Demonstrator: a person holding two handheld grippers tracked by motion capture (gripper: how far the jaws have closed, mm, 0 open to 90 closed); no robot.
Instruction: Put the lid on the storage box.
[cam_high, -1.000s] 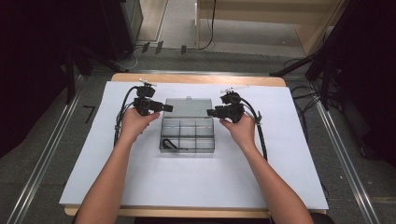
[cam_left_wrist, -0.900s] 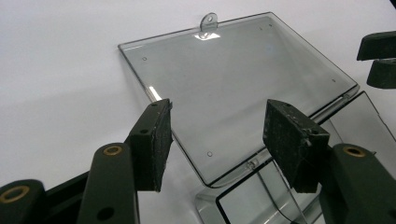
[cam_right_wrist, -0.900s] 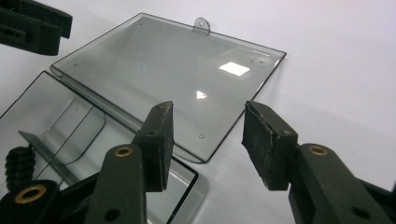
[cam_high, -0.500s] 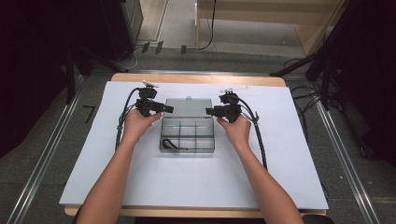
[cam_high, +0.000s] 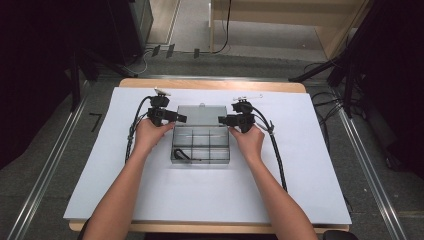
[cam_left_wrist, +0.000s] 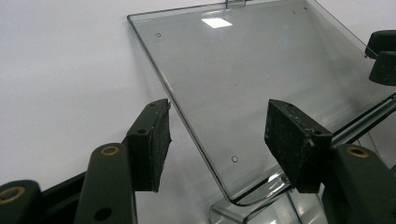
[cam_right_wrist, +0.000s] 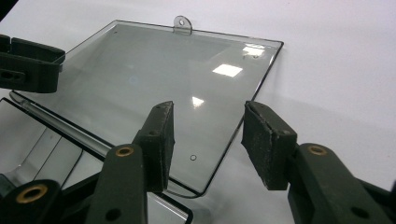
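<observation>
A clear plastic compartment box stands mid-table with its clear lid swung open behind it. My left gripper is at the lid's left side, and my right gripper is at its right side. In the left gripper view, the left gripper stands open astride the lid's side edge, and its jaws have just been opening a little. The right gripper is also open, straddling the lid's other side edge near the corner. No pad presses on the lid.
A black curved piece lies in the box's front left compartment. White paper covers the wooden table. Cables trail from both grippers along the paper. Dark stands and a grey floor surround the table.
</observation>
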